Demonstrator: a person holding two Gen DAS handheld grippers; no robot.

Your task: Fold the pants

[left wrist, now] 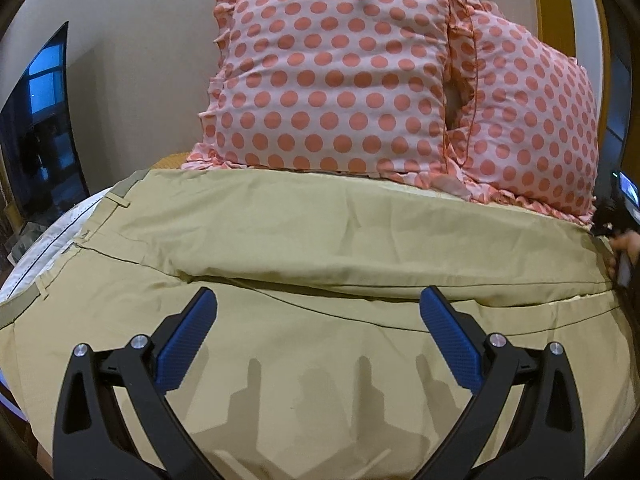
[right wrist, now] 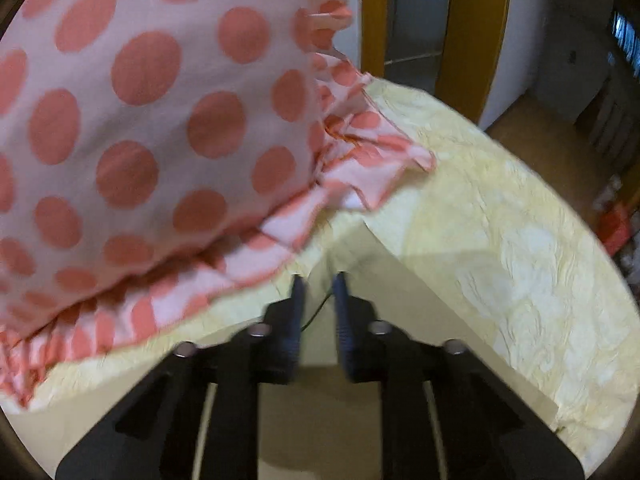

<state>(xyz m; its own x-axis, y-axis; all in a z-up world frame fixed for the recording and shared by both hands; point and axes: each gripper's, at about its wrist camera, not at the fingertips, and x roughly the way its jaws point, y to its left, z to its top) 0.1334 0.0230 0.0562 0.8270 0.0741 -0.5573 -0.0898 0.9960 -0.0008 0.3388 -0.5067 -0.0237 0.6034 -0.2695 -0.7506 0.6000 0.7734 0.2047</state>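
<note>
The khaki pants (left wrist: 320,240) lie spread across the bed (right wrist: 500,240), far edge touching the dotted pillows (left wrist: 332,76); the left gripper (left wrist: 318,340) hovers above, jaws wide. The right gripper (right wrist: 319,312) pinches a pants corner at the bed's edge, jaws narrow.

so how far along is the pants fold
Early. Done: the khaki pants lie spread lengthwise on the bed in front of the polka-dot pillows, one leg seemingly laid over the other. In hand: the right gripper is nearly shut on a cuff-end corner of the fabric near the yellow bedspread; the left gripper hovers open above the pants. Left: the crosswise folds.
</note>
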